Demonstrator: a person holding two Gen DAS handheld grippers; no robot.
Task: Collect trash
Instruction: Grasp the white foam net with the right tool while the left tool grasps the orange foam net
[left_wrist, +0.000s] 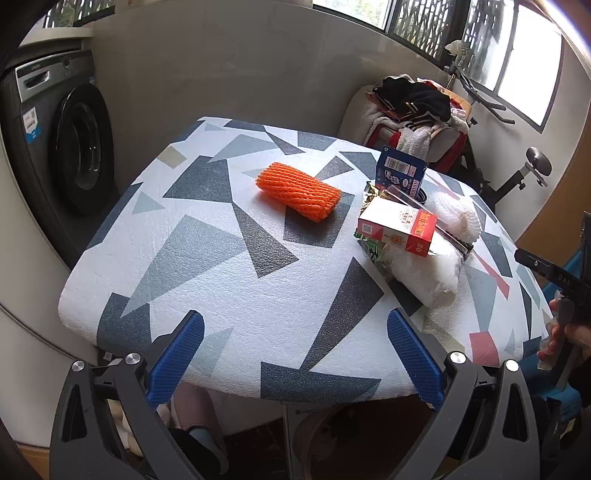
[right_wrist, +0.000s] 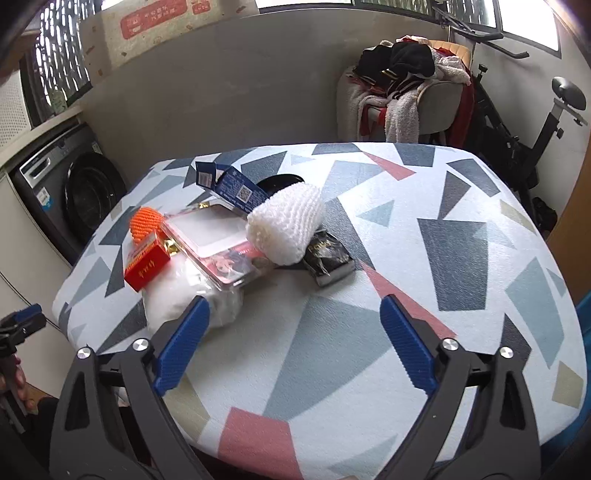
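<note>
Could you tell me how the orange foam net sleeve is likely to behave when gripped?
The orange foam net looks like open mesh, so it probably squashes between pads. It seems very light. Lying alone as a rolled tube, it may roll if nudged.

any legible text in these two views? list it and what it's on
"DAS": on the right claw's black body, seen at the left view's edge.
"20", upside down: red box.
Red box's other print, blue carton barcode and label, washer badge and stickers, dark packet, wall poster: too blurred to read.
</note>
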